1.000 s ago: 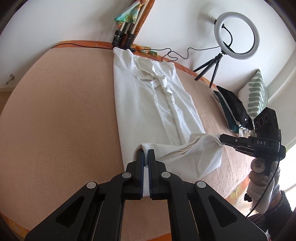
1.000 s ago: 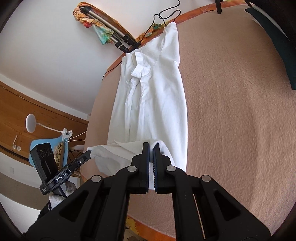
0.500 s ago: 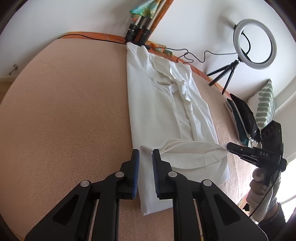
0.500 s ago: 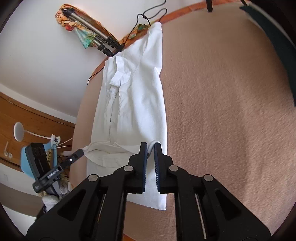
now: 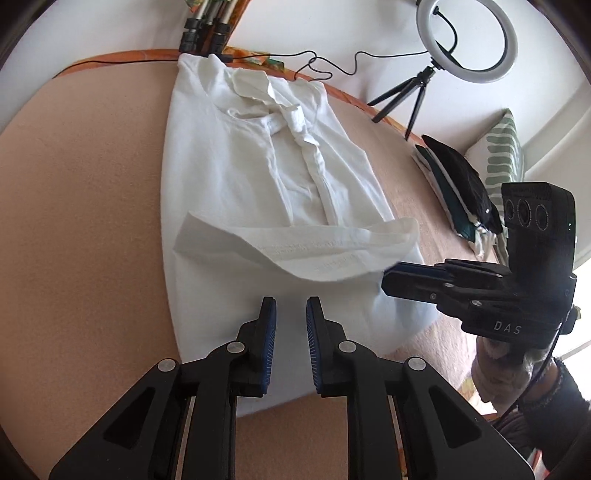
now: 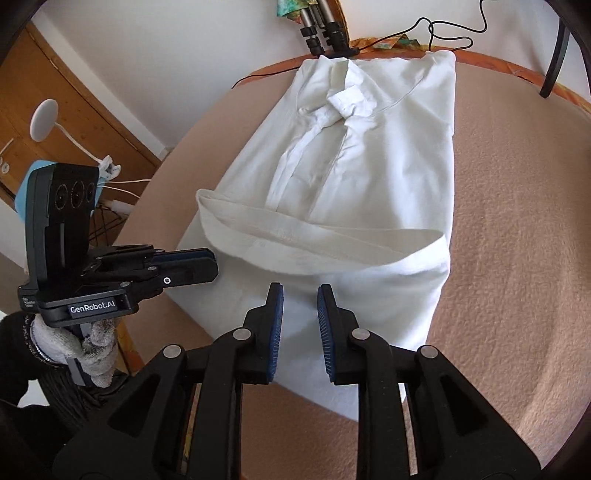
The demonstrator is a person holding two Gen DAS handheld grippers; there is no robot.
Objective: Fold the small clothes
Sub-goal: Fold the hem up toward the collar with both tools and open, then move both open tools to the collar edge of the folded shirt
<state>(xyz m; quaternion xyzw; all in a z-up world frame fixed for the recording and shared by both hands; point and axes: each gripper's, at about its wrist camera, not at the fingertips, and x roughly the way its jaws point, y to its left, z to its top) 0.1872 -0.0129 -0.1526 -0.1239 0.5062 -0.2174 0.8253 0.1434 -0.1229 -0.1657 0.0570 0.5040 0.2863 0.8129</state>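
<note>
Looking along the left gripper (image 5: 287, 310) in the left wrist view, its two blue-padded fingers (image 5: 268, 321) stand a little apart with nothing between them, poised above the near part of a white collared shirt (image 5: 236, 166). The shirt lies lengthwise on a peach-coloured blanket (image 5: 81, 221), collar at the far end just below a bundle of tripod legs (image 5: 205, 26). Its near hem (image 5: 303, 247) is turned back over the body in a loose, curling band that runs across the shirt. To the right, the right gripper (image 5: 391, 275) comes in sideways, held by a gloved hand (image 5: 498, 365); its tips sit just beside the right end of the turned-back hem, and from this side I cannot tell whether they touch the cloth. Further right a ring light (image 5: 466, 38) on a small tripod stands at the blanket's edge, near a stack of dark folded clothes (image 5: 458, 184) and a green-striped cushion (image 5: 506, 151).

In the right wrist view, the right gripper (image 6: 300, 302) has its jaws opening, slightly parted, and empty, hovering over the near end of the shirt (image 6: 388, 147). The folded-back hem (image 6: 295, 236) lies across the shirt just beyond the fingertips, apart from them. At the left, the left gripper (image 6: 212, 264) reaches in from the blanket's edge, carried by a gloved hand (image 6: 74, 343), with its tips near the left end of the hem. Behind it are a wooden door (image 6: 66, 110) and a white lamp (image 6: 44, 120).
</note>
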